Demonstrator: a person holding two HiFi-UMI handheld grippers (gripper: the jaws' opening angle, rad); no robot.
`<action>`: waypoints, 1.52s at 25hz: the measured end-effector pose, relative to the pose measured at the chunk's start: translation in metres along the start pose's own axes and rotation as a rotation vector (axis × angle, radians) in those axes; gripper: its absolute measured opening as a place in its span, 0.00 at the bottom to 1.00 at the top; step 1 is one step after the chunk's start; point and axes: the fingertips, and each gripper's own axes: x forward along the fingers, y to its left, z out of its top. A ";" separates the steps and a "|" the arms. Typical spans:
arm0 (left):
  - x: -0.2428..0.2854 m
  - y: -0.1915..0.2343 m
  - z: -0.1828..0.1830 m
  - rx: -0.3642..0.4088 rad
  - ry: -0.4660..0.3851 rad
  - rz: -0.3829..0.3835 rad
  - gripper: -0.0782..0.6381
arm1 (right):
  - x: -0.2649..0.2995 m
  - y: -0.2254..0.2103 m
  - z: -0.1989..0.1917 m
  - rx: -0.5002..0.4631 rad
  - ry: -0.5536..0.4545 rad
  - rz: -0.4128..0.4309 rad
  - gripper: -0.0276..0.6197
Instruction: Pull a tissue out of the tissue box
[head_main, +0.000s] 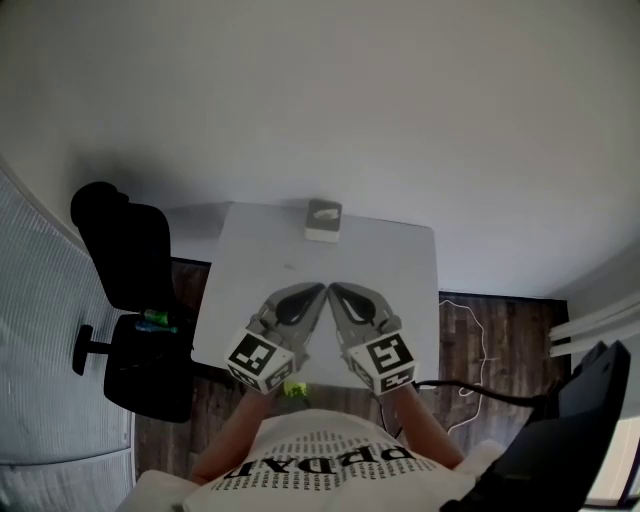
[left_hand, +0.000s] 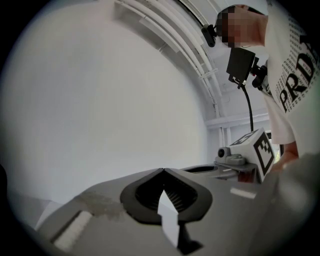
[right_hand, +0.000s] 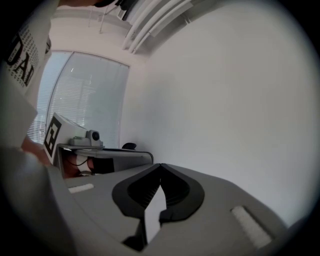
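Head view: white table (head_main: 260, 250) sits centre frame. The tissue box (head_main: 323, 220) is at its far edge, 12 o'clock from both grippers and well apart from them. The box sits flat, close to the white wall (head_main: 400, 100). Too small to tell whether a tissue sticks out of the top.

Left gripper (head_main: 319, 290) and right gripper (head_main: 334, 290) are held side by side over the near half of the table. Their tips angle in toward each other, just beside one another, making a wedge that points to 12 o'clock. Neither touches the box.

Left gripper view: jaws together, tips meeting, nothing between them, so closed and empty. Right gripper view: same, jaws tip to tip, nothing held.

The left gripper view also catches the right gripper's marker cube (left_hand: 261, 150) at 3 o'clock. The person's white printed shirt (left_hand: 292, 75) is at 2 o'clock. In the right gripper view the left gripper's cube is at 9 o'clock, with window blinds (right_hand: 85, 95) behind it toward 10 o'clock.

Back in the head view, a black office chair (head_main: 135, 300) stands at 9 o'clock of the table. A small green object (head_main: 155, 320) lies on its seat. Dark wood floor (head_main: 500, 340) shows at 3 o'clock of the table, with a thin white cable (head_main: 478, 350) looping across it.
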 end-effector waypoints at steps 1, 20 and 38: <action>0.001 0.004 0.000 -0.003 0.000 -0.004 0.10 | 0.004 -0.002 0.001 -0.002 0.001 -0.005 0.05; 0.038 0.049 -0.015 -0.036 0.019 -0.105 0.10 | 0.049 -0.041 -0.016 0.024 0.048 -0.096 0.05; 0.106 0.090 -0.023 0.032 0.025 0.026 0.10 | 0.098 -0.112 -0.012 -0.013 0.009 -0.016 0.06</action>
